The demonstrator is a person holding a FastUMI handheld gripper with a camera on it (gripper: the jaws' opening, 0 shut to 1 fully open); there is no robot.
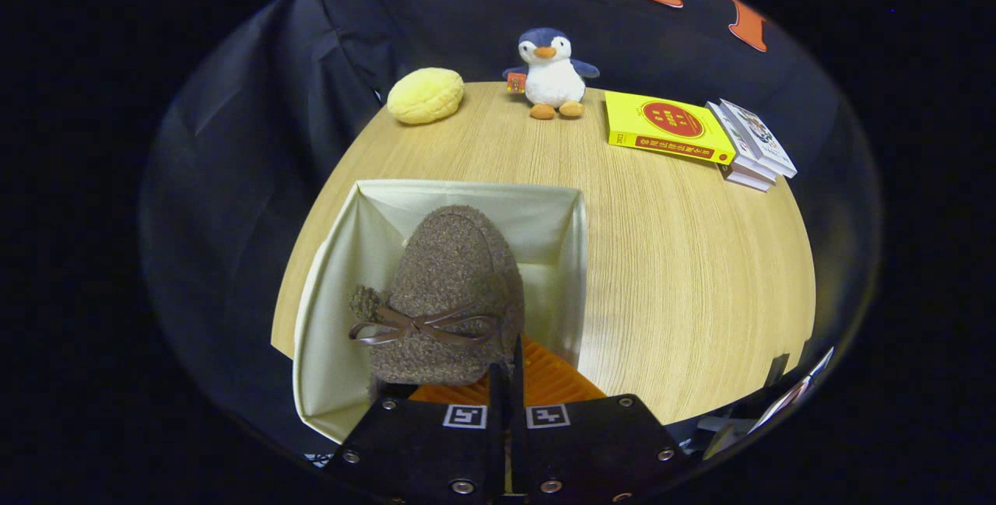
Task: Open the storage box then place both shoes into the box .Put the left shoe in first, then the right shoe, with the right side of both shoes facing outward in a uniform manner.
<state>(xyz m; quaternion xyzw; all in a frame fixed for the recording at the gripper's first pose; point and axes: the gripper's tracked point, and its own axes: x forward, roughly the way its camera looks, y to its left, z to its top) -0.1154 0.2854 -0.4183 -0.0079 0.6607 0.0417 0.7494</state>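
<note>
A brown fuzzy shoe with a thin ribbon bow and a pom-pom hangs toe-forward inside the open cream fabric storage box. My gripper holds it from the near end, with both fingers drawn together on the shoe's back rim. The shoe hides most of the box's floor, and I cannot tell whether it rests on the bottom. Whether this is the left or the right shoe is also unclear. The box stands near the front left of the wooden table.
Beyond the box, at the table's far edge, sit a yellow plush bun and a penguin plush. A yellow book and a small stack of books lie at the far right. Bare wood stretches right of the box.
</note>
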